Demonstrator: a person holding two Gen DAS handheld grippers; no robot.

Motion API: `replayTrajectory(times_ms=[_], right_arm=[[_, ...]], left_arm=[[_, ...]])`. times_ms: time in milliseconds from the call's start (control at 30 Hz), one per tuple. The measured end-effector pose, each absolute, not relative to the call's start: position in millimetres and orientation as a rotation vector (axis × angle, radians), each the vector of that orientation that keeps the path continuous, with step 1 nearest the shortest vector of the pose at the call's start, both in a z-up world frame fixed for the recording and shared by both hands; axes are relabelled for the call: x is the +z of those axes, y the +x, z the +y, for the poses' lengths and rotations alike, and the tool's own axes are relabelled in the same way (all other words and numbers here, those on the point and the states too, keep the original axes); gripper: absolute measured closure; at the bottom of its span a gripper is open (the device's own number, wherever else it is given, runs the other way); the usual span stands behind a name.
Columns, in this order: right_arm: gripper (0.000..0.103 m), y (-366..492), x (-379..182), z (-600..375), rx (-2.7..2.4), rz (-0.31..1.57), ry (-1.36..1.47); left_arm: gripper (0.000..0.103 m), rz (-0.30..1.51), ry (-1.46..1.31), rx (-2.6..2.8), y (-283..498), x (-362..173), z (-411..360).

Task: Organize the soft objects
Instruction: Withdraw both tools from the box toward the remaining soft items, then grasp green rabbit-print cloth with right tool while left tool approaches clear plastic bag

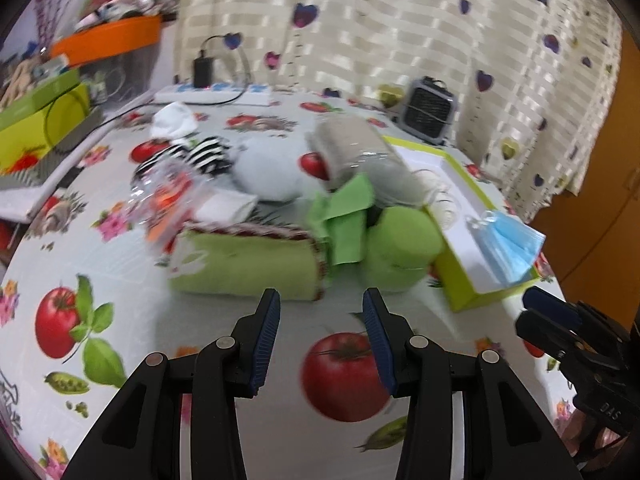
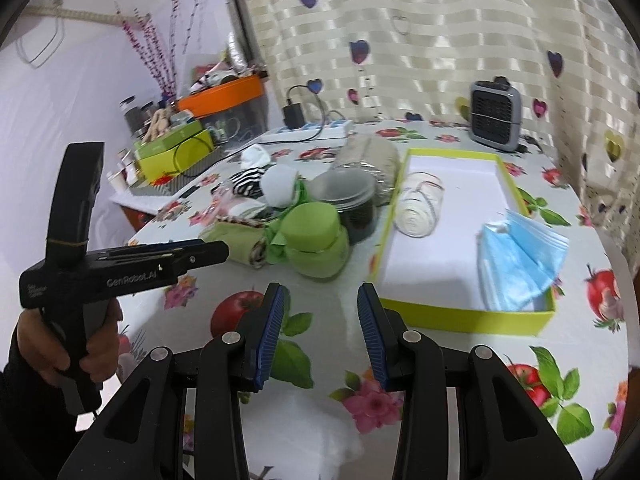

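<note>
A pile of soft things lies mid-table: a rolled green cloth (image 1: pixel 248 264) with a woven edge, a green sponge roll (image 1: pixel 400 248) (image 2: pixel 316 232), a striped sock (image 1: pixel 208 154) and a white fluffy ball (image 1: pixel 268 172) (image 2: pixel 280 186). The yellow-green box lid (image 2: pixel 516 316) holds a white yarn roll (image 2: pixel 420 208) and blue face masks (image 2: pixel 516 260) (image 1: pixel 508 248). My left gripper (image 1: pixel 320 308) hovers open just in front of the green cloth, with nothing between its fingers. My right gripper (image 2: pixel 320 300) is open and empty, near the lid's front left corner. In the right wrist view, a hand holds the left gripper (image 2: pixel 216 250) at the left.
A grey mini fan (image 2: pixel 494 116) stands at the back by the heart-patterned curtain (image 2: pixel 440 40). A power strip (image 2: pixel 308 130) with a charger lies at the back. Boxes and an orange tub (image 2: pixel 224 96) crowd the far left. A clear-wrapped grey roll (image 1: pixel 360 152) lies behind the pile.
</note>
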State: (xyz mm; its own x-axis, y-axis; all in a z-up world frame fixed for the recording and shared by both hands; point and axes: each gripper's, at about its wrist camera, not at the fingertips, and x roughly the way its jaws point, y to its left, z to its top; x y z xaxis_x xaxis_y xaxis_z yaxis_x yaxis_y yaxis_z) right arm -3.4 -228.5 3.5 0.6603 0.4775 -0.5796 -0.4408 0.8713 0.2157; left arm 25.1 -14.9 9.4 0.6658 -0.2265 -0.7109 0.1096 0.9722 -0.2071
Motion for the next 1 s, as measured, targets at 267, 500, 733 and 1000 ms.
replayTrajectory(times_ms=[267, 500, 733, 1000], right_arm=[[0.058, -0.9, 0.3, -201.6, 0.589, 0.681, -0.004], [0.058, 8.1, 11.5, -175.6, 0.634, 0.648, -0.078], [0.058, 28.0, 10.5, -128.1, 0.722, 0.646, -0.200], [0.052, 56.4, -3.0, -76.5, 0.774, 0.685, -0.374]], left_arm=[[0.061, 0.829, -0.205, -0.107, 31.3, 2.3, 18.4], [0.060, 0.853, -0.264, -0.078, 41.1, -5.8, 39.0], [0.060, 0.841, -0.288, -0.020, 42.6, -5.3, 64.3], [0.060, 0.843, -0.294, 0.030, 46.5, -6.5, 92.2]])
